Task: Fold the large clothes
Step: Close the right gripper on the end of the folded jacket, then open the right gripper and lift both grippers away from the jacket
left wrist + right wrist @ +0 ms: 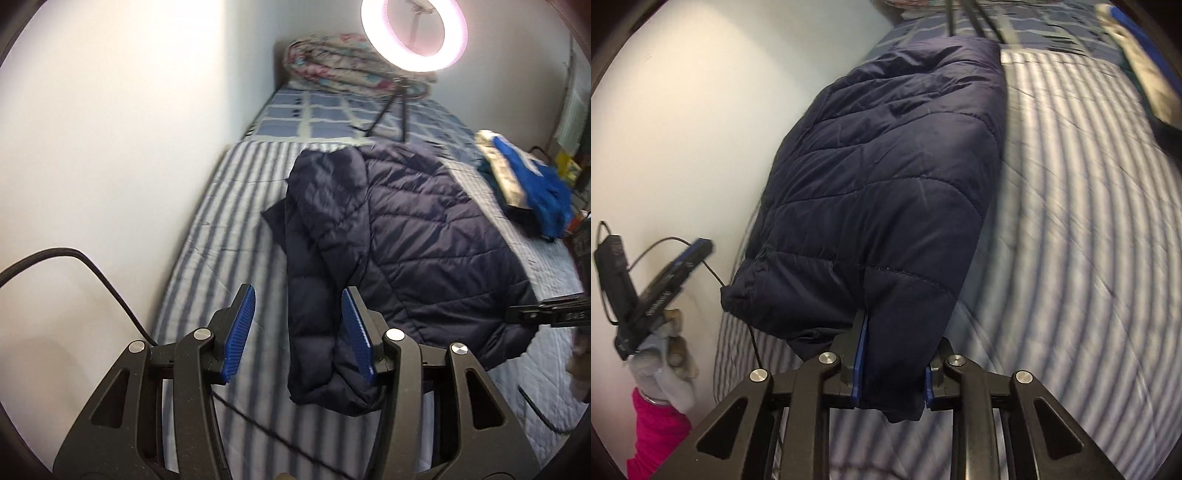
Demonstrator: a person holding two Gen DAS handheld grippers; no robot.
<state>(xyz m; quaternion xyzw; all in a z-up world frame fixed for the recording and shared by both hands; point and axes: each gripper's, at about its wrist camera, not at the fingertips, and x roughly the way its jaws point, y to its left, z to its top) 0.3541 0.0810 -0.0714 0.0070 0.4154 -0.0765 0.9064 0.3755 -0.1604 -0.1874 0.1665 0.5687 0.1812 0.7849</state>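
one sleeve [314, 236] lies across the jacket [424, 236]; right gripper [892, 363] fingers clamp its hem, left gripper [297, 332] fingers apart, folds remaining.

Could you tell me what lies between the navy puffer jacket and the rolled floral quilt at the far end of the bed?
In the left wrist view, bedding and the ring light's dark tripod legs lie between jacket and quilt.
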